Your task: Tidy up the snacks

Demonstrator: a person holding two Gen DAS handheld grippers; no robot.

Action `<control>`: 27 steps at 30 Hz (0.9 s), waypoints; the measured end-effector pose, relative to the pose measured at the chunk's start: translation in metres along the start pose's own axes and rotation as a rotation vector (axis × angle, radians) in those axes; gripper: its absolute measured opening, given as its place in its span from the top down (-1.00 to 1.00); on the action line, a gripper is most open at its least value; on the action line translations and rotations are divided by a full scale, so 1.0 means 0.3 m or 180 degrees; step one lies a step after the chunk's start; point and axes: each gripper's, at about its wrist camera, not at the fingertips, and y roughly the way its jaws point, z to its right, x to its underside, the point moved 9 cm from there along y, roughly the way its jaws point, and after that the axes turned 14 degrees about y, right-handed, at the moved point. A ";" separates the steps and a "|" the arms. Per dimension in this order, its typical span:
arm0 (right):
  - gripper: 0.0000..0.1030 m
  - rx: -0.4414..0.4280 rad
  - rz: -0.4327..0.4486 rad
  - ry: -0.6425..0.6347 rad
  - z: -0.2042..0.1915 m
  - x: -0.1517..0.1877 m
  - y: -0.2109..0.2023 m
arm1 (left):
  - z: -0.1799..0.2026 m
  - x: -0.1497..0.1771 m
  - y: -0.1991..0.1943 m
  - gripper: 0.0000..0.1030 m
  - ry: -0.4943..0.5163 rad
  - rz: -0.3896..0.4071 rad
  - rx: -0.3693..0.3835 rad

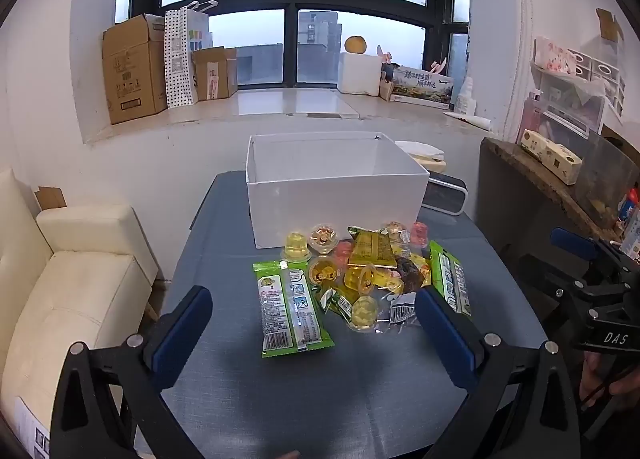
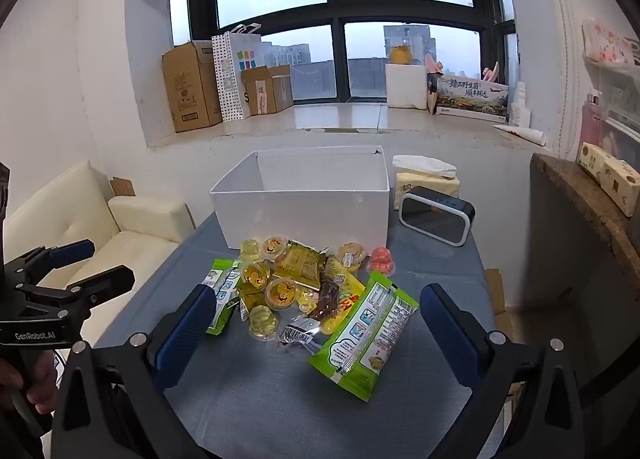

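A pile of snacks lies on the blue-grey table [image 1: 304, 399] in front of an open white box [image 1: 332, 199] [image 2: 304, 215]. It holds two green packets [image 1: 290, 309] [image 2: 366, 333], yellow jelly cups [image 1: 297, 246] [image 2: 264, 321], a gold packet [image 1: 370, 253] [image 2: 300, 265] and a red jelly cup [image 2: 382, 259]. My left gripper [image 1: 314, 323] is open and empty, just short of the near green packet. My right gripper [image 2: 314, 323] is open and empty, just short of the pile. Each gripper shows at the other view's edge.
A black clock-like device [image 2: 436, 219] and a tissue pack [image 2: 426, 179] sit right of the box. A cream sofa [image 1: 68, 287] stands at the left, a dark wooden counter [image 2: 588, 211] at the right. Cardboard boxes [image 1: 132, 67] line the windowsill.
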 end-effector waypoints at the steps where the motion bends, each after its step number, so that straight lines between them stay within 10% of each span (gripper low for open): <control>1: -1.00 0.0000 0.0000 0.0000 0.000 0.000 0.000 | 0.000 -0.001 0.002 -1.00 -0.0003 -0.0001 0.0005; 27: -1.00 -0.0015 0.0037 -0.0008 -0.003 0.000 -0.011 | 0.020 -0.013 -0.026 -1.00 0.0055 0.0080 0.0013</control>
